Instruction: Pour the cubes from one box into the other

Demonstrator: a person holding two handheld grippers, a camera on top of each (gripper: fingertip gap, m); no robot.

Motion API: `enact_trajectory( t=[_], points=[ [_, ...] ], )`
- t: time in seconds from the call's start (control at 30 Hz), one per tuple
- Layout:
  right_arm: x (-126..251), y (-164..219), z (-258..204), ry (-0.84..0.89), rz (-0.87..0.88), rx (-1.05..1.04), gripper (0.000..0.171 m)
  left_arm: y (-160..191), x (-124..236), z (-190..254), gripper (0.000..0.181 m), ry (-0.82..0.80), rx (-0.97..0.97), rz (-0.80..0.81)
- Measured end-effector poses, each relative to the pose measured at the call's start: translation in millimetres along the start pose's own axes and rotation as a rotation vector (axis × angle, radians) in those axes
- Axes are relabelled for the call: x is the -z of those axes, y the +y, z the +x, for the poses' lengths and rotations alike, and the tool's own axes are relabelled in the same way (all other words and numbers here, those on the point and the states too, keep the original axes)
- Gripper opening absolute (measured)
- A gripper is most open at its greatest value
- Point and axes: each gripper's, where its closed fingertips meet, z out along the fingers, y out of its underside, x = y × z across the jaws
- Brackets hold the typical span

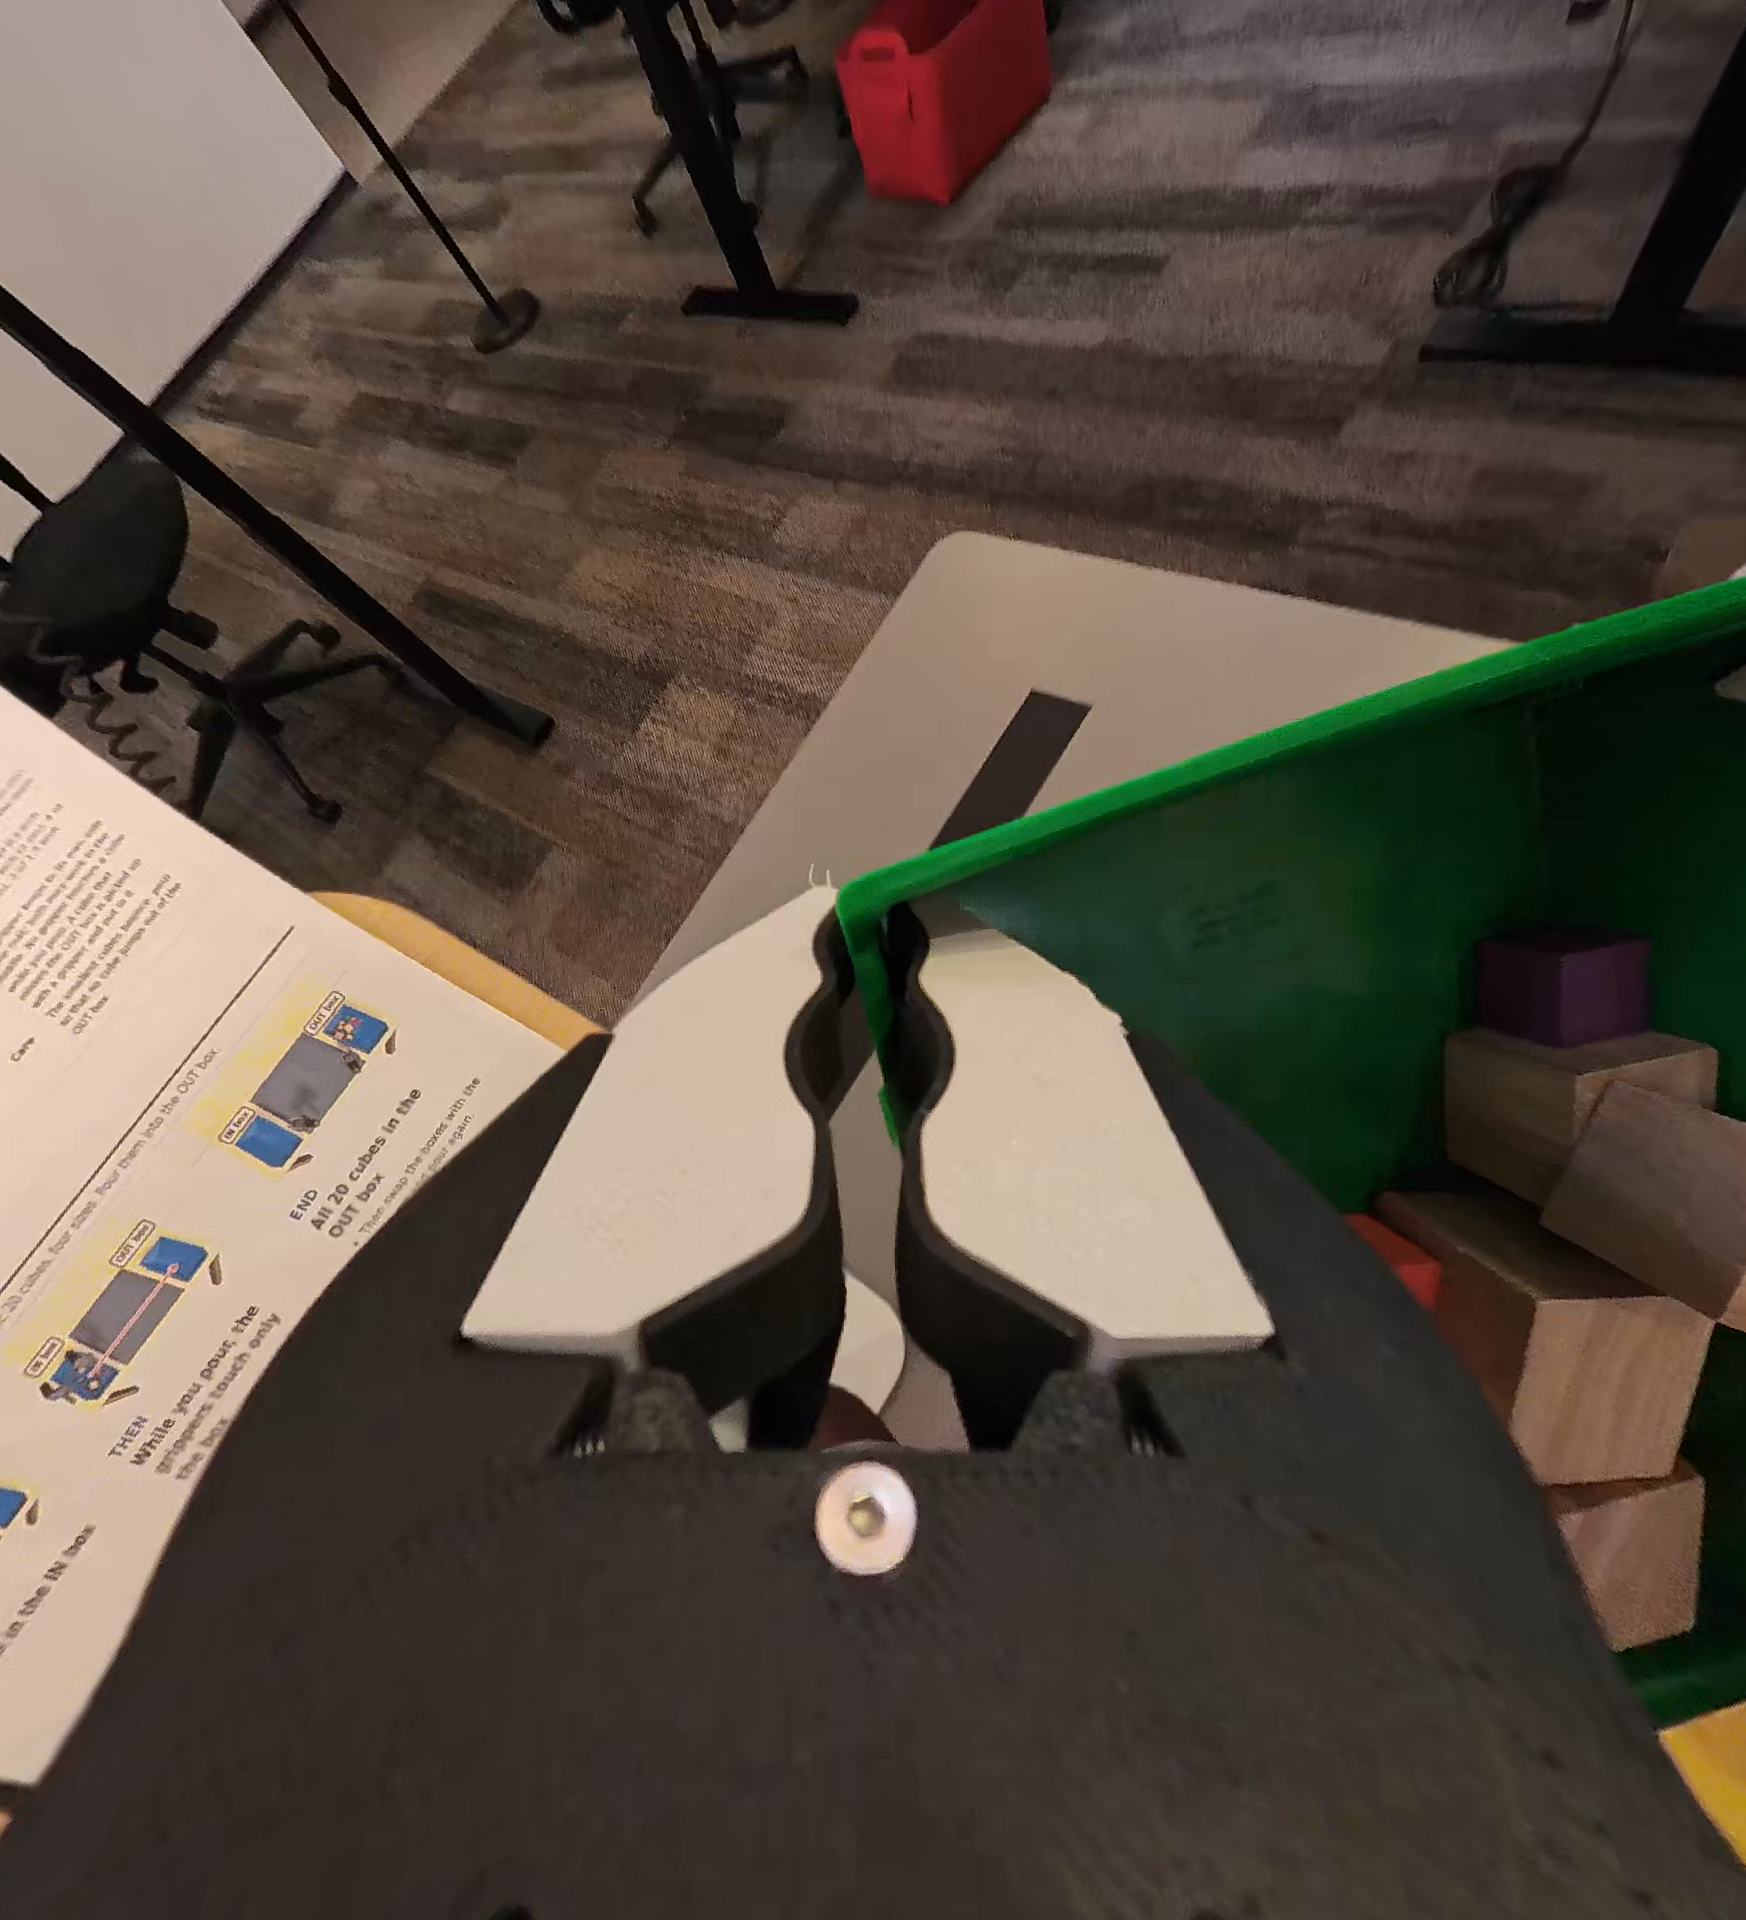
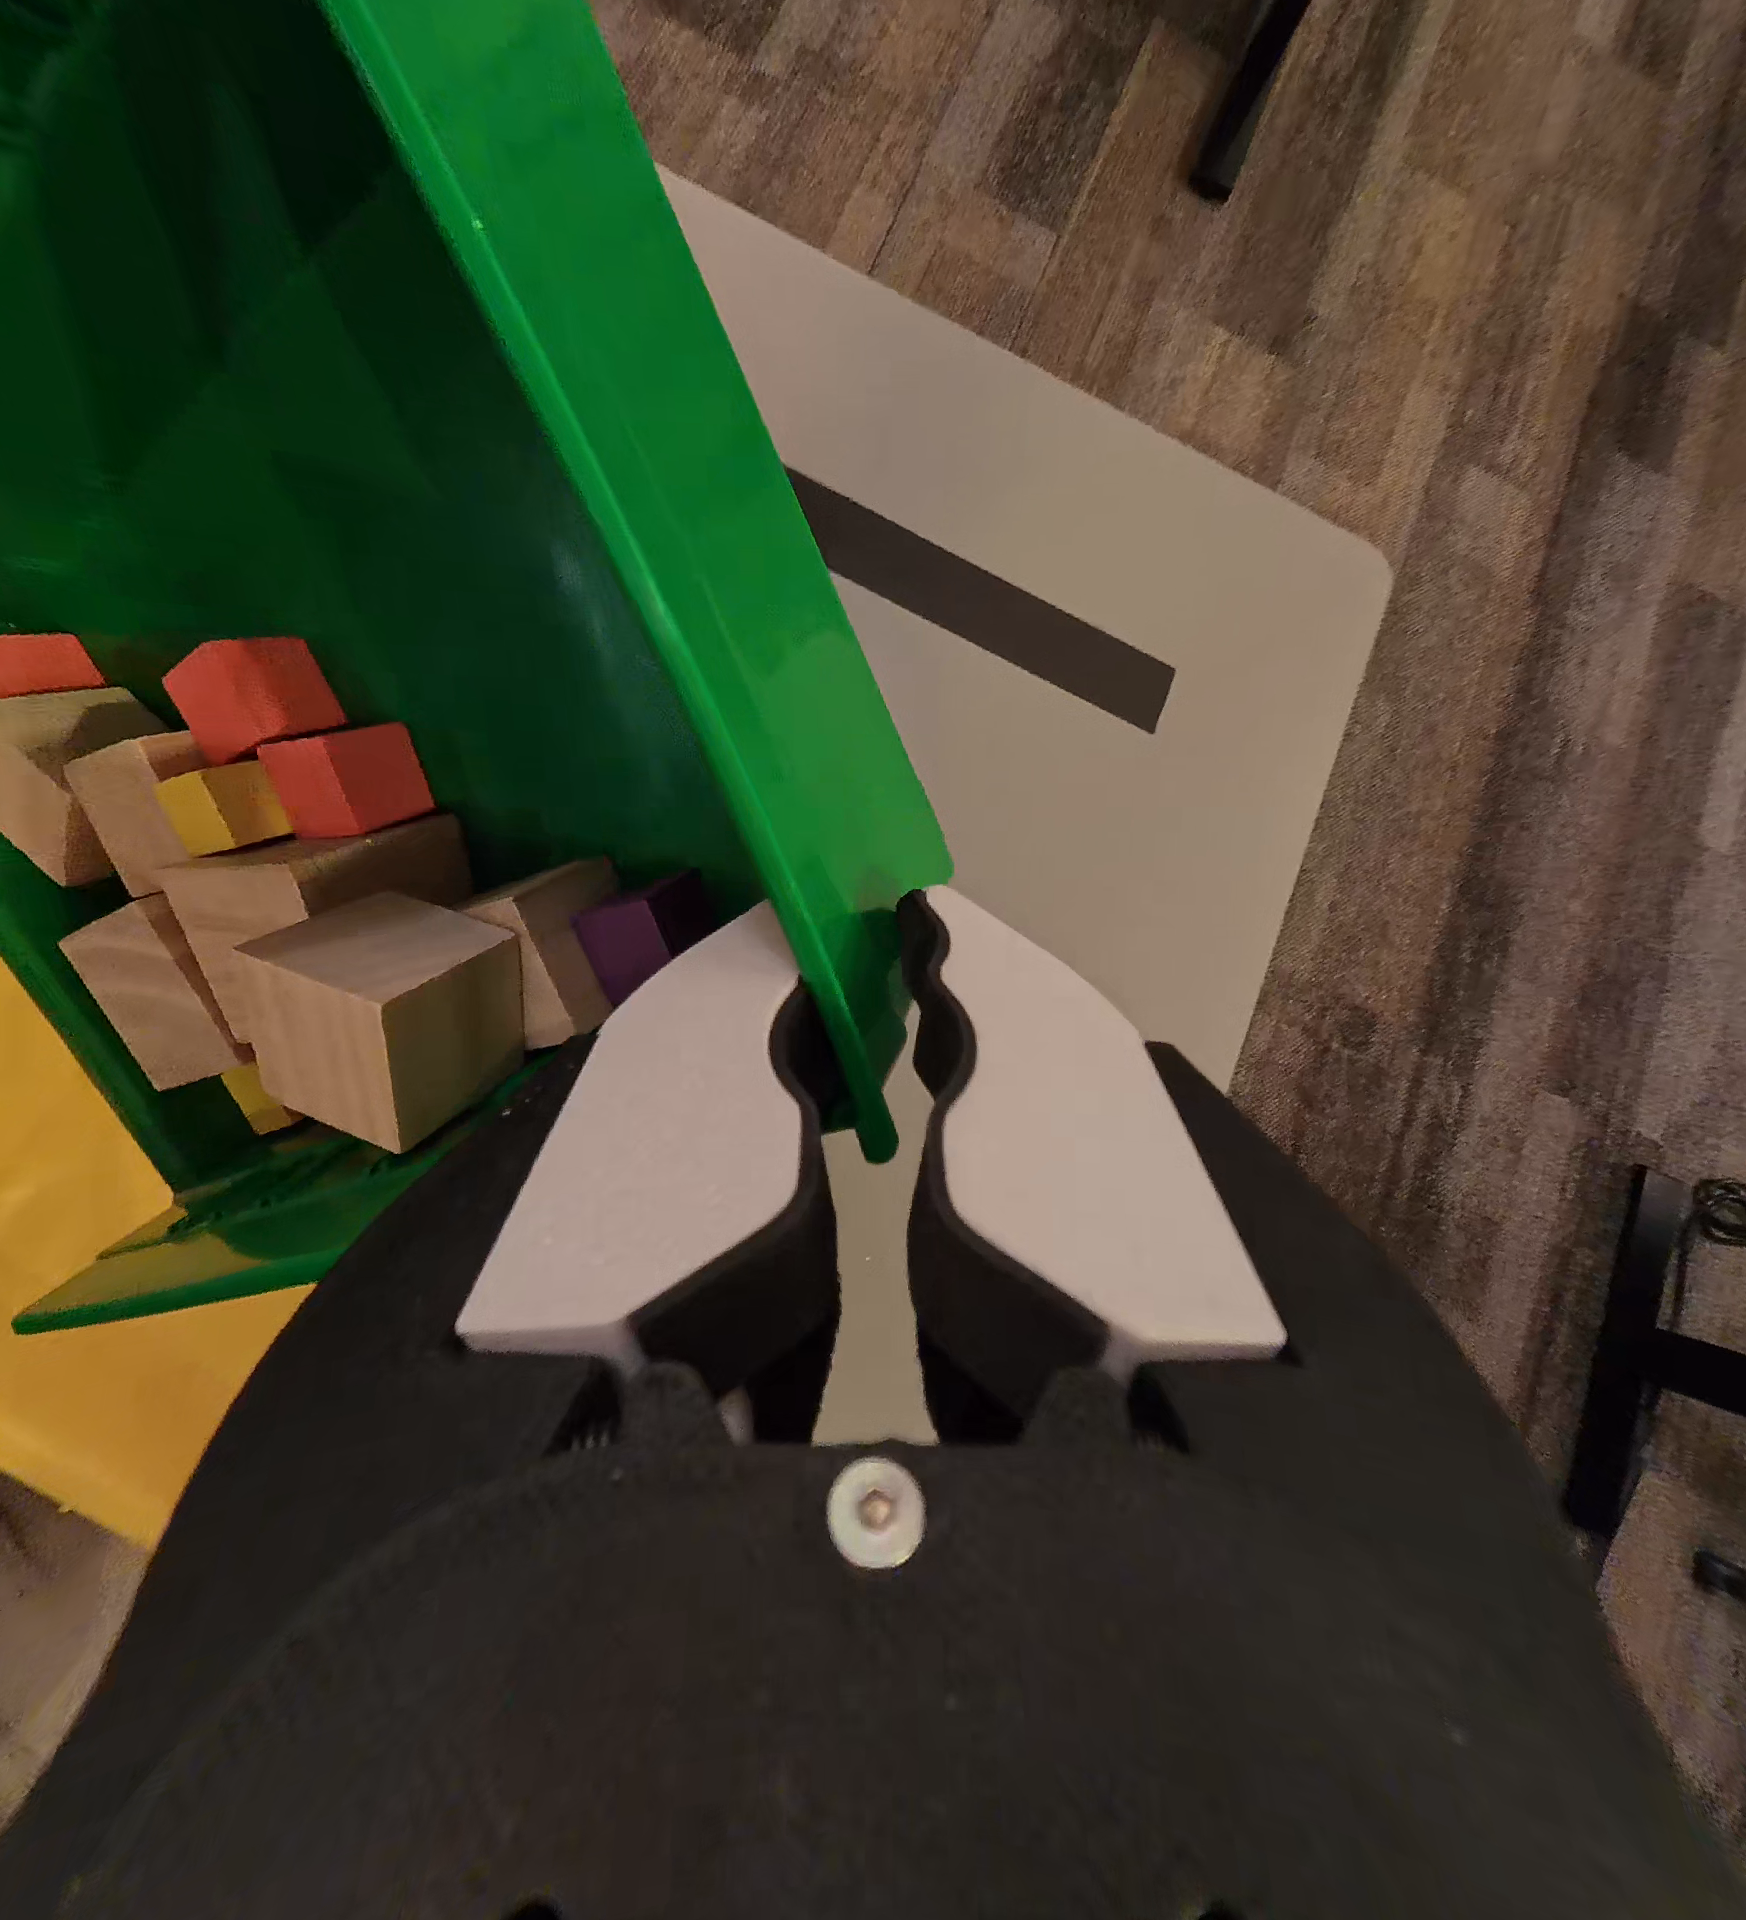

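A grey patterned carpet lies below a white worktop (image 2: 1108, 499) marked with a black strip (image 2: 983, 603). The green box (image 2: 329, 436) is held above that worktop, tilted. Cubes (image 2: 381, 997), plain wood, red, yellow and purple, lie heaped in its lower corner. The left claw (image 1: 874, 1003) is closed on the thin flange at one end of the box. The right claw (image 2: 869, 1018) is closed on the flange at the opposite end, so the box spans the gap between the two claws along its long axis. Neither claw is nearer; both carry it equally. In the right wrist view a yellow box (image 2: 7, 1195) shows directly below and beside the green one, on the side toward which the cubes have slid. Judgement: the pour turns on keeping the lower rim of the green box over the yellow box while both claws rotate together. A printed instruction sheet (image 1: 121, 1143) lies to the left. Office chairs and a red bin (image 1: 936, 88) stand farther off.
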Motion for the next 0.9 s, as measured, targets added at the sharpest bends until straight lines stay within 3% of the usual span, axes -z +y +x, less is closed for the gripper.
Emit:
enact_trajectory(
  t=[0.03,0.6,0.9],
  points=[
    [3,-2,1,0.018,0.013,0.002,0.008,-2,3,0,0.005,-0.006,0.009,0.023],
    [35,-46,4,0.239,0.184,0.100,0.007,-20,44,-17,0.006,-0.139,0.074,0.339],
    [41,-70,9,0.302,0.272,0.109,0.008,-27,54,-33,0.005,-0.205,0.081,0.398]
  ],
)
